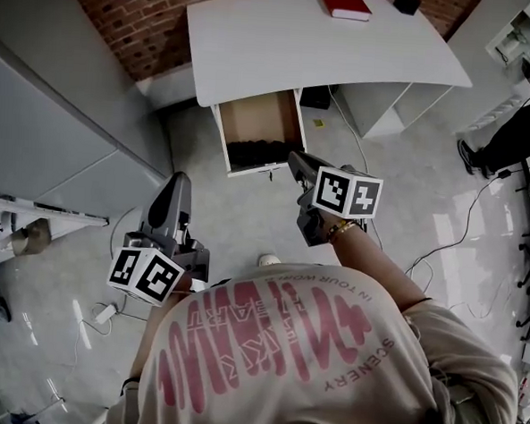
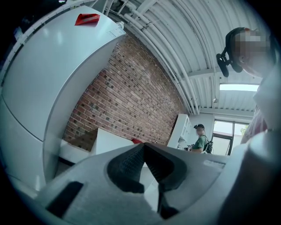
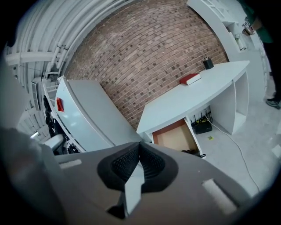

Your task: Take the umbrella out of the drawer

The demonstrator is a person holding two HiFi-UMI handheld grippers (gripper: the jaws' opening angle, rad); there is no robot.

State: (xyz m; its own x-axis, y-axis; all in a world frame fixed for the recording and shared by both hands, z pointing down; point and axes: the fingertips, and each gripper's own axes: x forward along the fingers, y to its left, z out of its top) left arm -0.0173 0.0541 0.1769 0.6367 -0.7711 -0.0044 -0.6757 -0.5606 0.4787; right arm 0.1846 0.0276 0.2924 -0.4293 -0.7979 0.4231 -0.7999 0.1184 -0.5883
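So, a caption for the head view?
Left gripper and right gripper, both shut, face a desk whose open drawer holds a dark umbrella.

1. We see only a dark mass (image 1: 260,152) in the open drawer (image 1: 257,117), and we cannot tell what it is.
2. The head view's top edge cuts off the red book (image 1: 343,2) and a dark object (image 1: 406,1) on the desk (image 1: 284,46).
3. Its right edge cuts off a bystander (image 1: 511,137).

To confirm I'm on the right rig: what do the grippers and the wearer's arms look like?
The left gripper and right gripper are grey with dark ribbed pads. Each carries a white cube with black square markers. Worn: a pale T-shirt with pink print, and a bracelet on the right wrist.
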